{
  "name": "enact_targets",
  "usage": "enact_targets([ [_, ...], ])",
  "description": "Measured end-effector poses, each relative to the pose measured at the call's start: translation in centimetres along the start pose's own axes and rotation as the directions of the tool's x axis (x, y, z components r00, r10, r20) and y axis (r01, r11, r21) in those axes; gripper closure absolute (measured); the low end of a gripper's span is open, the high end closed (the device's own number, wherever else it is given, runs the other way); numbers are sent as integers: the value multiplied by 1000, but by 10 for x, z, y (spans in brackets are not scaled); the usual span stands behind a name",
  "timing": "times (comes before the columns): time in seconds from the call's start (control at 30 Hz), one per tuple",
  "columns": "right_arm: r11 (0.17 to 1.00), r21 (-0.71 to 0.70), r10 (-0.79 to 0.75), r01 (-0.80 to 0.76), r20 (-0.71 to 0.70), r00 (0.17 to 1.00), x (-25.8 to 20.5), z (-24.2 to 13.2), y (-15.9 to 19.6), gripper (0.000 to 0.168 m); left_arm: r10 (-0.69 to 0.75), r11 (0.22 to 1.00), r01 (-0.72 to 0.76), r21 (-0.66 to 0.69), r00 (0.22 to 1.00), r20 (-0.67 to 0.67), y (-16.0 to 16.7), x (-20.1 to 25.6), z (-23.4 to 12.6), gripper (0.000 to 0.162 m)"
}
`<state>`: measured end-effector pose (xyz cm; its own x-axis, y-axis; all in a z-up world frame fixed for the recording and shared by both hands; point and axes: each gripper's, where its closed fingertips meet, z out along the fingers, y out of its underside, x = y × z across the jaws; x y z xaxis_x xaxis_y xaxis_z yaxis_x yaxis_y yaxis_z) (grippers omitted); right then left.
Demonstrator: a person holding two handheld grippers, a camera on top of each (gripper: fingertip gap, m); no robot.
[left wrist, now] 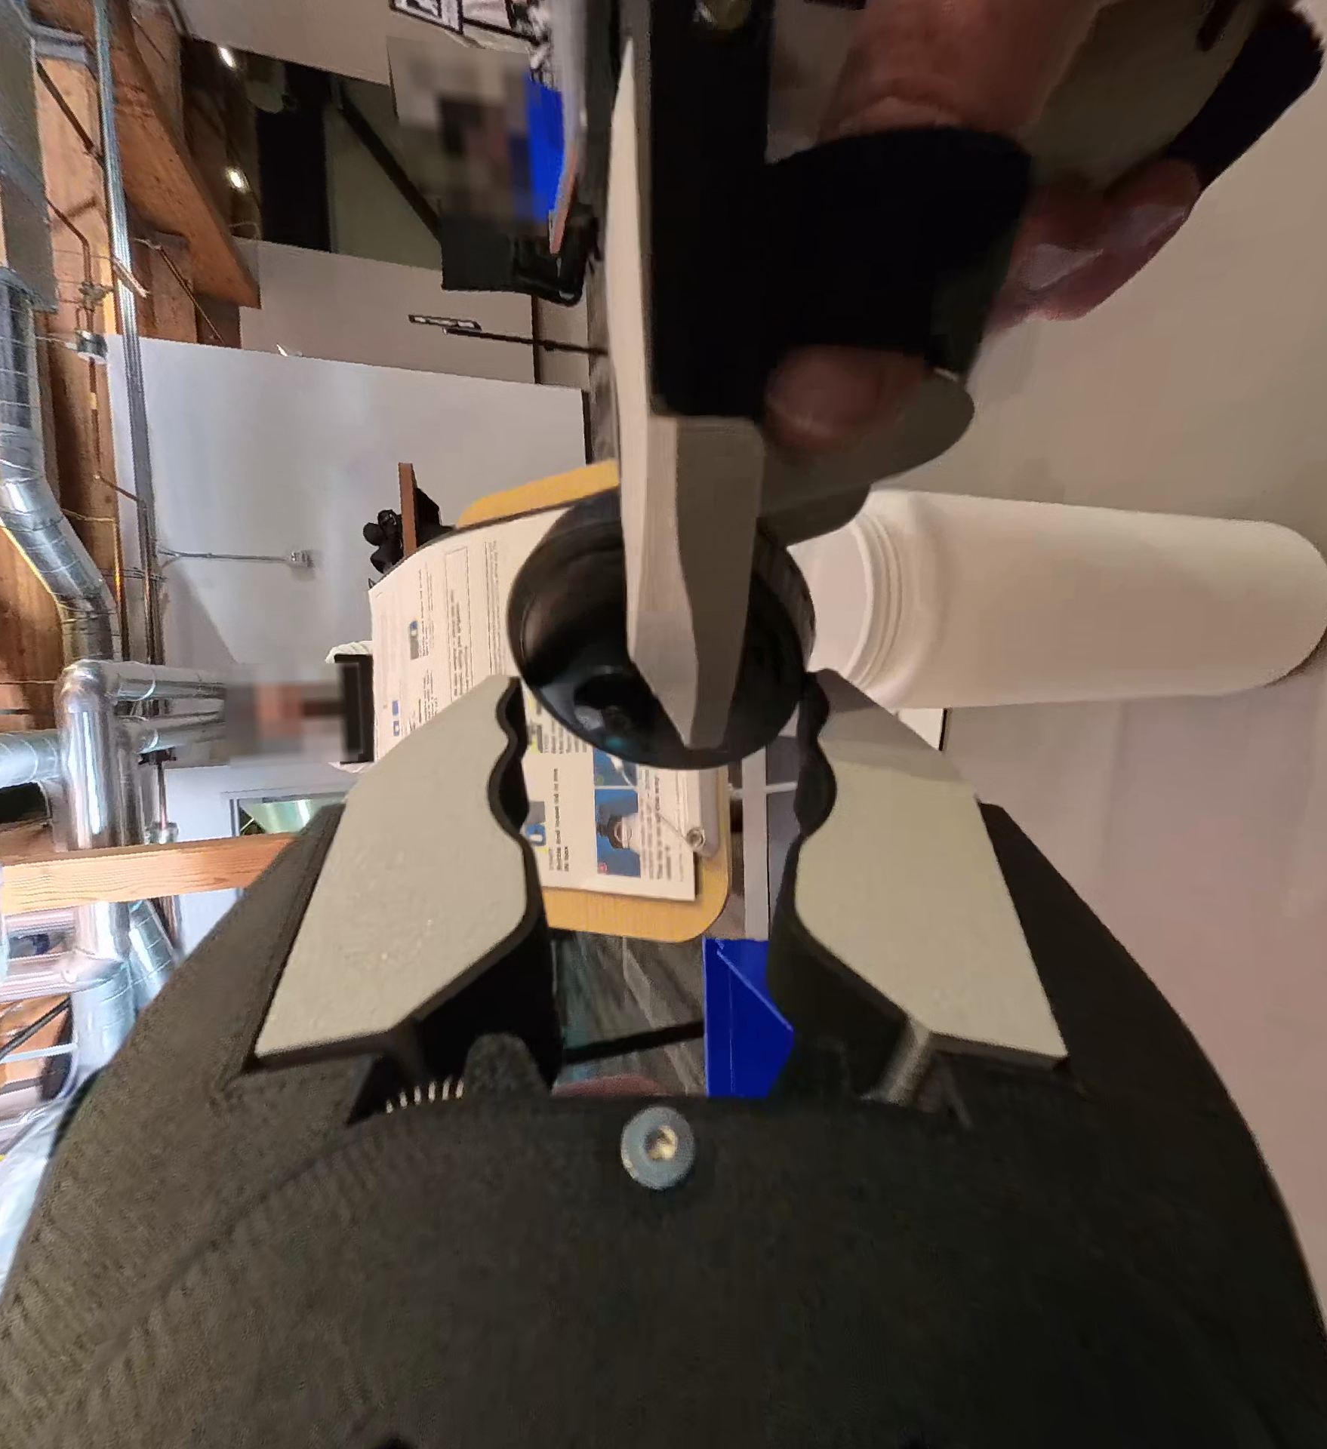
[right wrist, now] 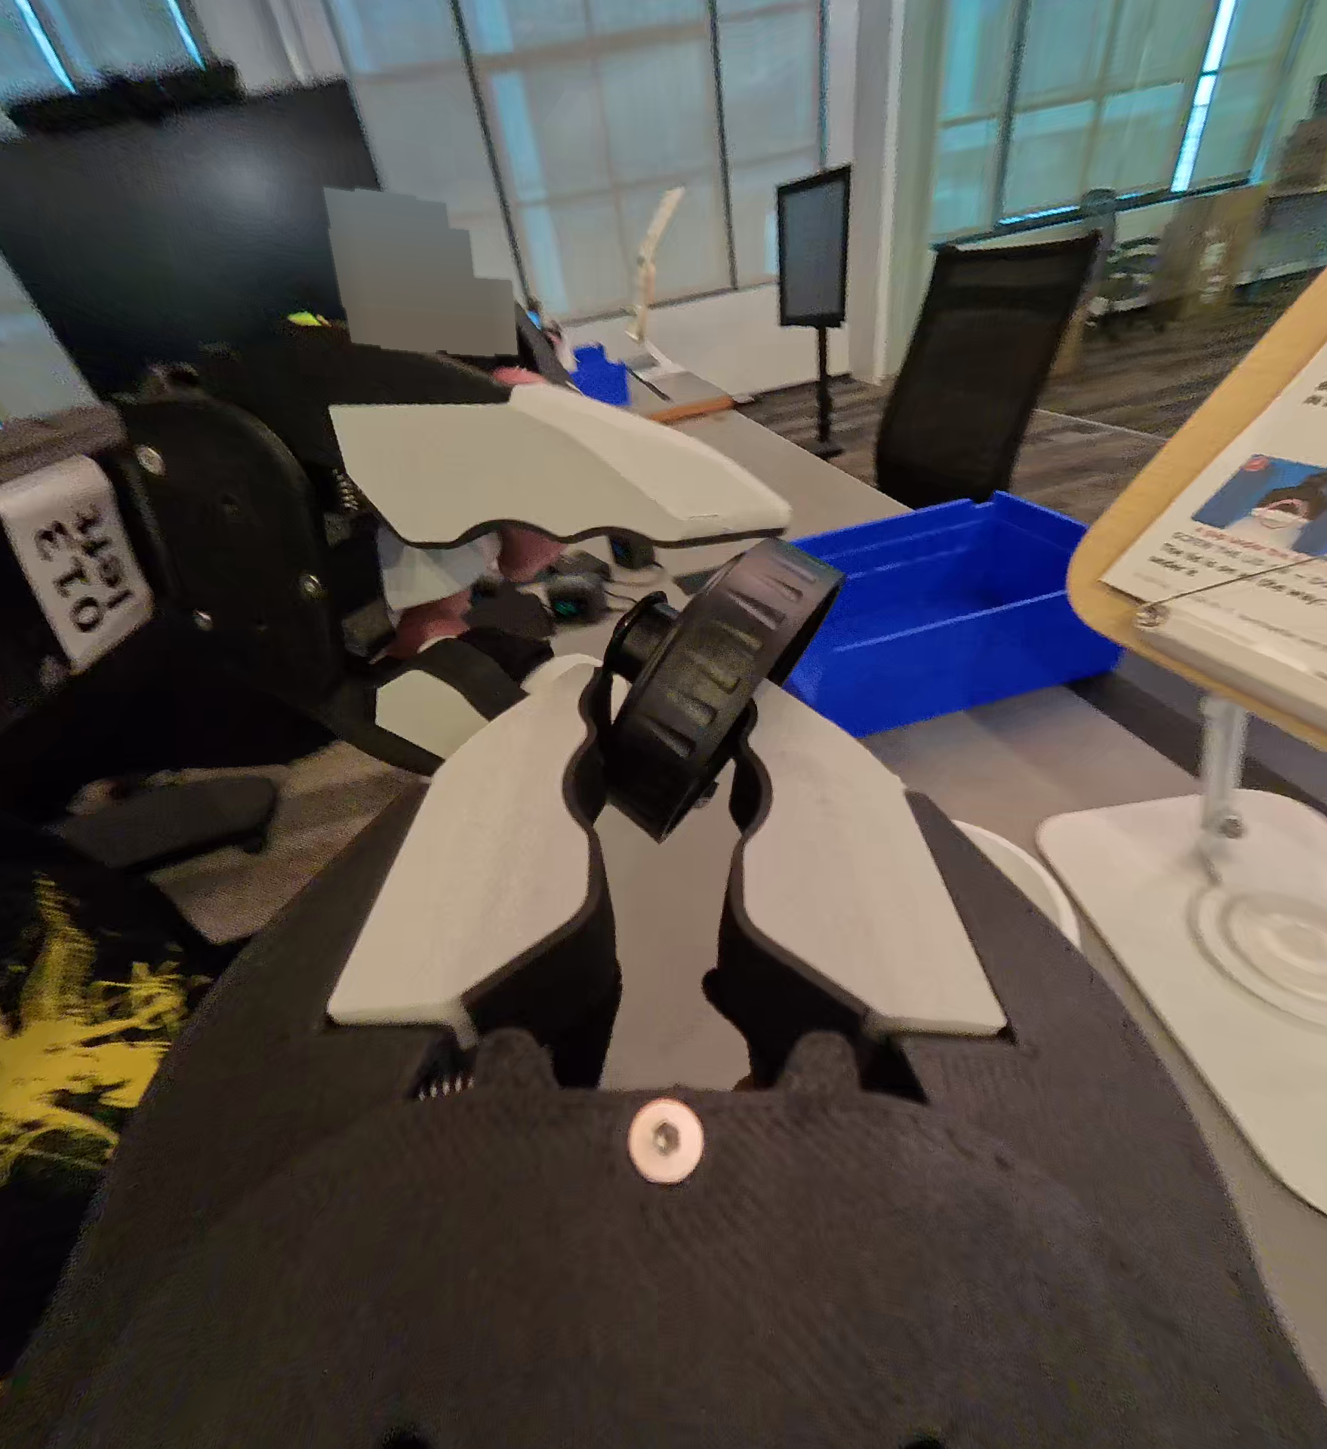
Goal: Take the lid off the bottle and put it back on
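White cylindrical plastic bottle (left wrist: 1052, 604) stands on the pale grey tabletop (left wrist: 1194, 941); the left wrist view is rolled sideways, so it reads as horizontal there. Threaded neck is bare, lid off.

Round black ribbed screw lid (right wrist: 711, 694) sits just off the bottle's mouth, tilted, with a small black knob on its top face. Right gripper (right wrist: 664, 745), grey fingers on a black body, is clamped on the lid's rim.

Left gripper (left wrist: 664, 753) is near the bottle's neck, jaws apart, nothing between them. One fingertip (left wrist: 813, 721) is right at the neck; contact uncertain.

Beyond the bottle: wooden clipboard stand (right wrist: 1225, 486) carrying a printed sheet, on a white base. Blue plastic bin (right wrist: 950, 619) lies beside the stand, farther from the bottle.
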<state>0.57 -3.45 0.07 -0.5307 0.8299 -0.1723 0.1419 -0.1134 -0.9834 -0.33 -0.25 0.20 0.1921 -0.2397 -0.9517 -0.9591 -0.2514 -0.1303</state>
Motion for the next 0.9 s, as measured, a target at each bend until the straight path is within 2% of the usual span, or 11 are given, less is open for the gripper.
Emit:
enact_targets([
  [0.13, 981, 95, 141, -171, 267, 953, -13, -14, -13, 140, -170, 971, 174, 165, 985, -39, -11, -8, -9, 71],
  [0.27, 932, 124, 224, -339, 536, 814, -28, -25, -20, 140, -326, 862, 376, 338, 925, -197, -27, -3, -11, 56],
  [0.33, 922, 111, 226, -370, 623, 749, -36, -26, -17, 139, -357, 802, 448, 395, 890, -284, -39, 4, -10, 61],
  [0.4, 922, 108, 215, -371, 654, 725, -43, -25, -13, 139, -365, 755, 499, 426, 859, -359, -49, 12, -11, 71],
  [0.47, 923, 107, 206, -371, 675, 708, -47, -27, -12, 140, -387, 707, 530, 469, 844, -370, -53, 8, -14, 82],
  [0.53, 914, 102, 225, -392, 677, 701, -46, -28, -12, 141, -411, 675, 575, 462, 813, -412, -55, 9, -14, 83],
  [0.63, 928, 100, 237, -359, 586, 775, -35, -22, -7, 138, -421, 743, 531, 407, 844, -331, -44, 11, -1, 83],
  [0.67, 932, 100, 250, -348, 517, 818, -25, -20, -6, 127, -429, 770, 519, 372, 852, -301, -39, 12, 4, 83],
  [0.7, 935, 99, 267, -341, 436, 859, -15, -20, -6, 111, -439, 793, 508, 337, 859, -262, -33, 11, 8, 83],
  [0.8, 976, 68, 202, -209, 97, 975, 16, -25, -4, 92, -382, 895, 397, 203, 917, -110, -18, 12, 21, 83],
  [0.9, 996, -25, 81, -85, -114, 990, 19, -29, -5, 83, -331, 934, 334, 128, 942, -44, -18, 15, 28, 83],
])
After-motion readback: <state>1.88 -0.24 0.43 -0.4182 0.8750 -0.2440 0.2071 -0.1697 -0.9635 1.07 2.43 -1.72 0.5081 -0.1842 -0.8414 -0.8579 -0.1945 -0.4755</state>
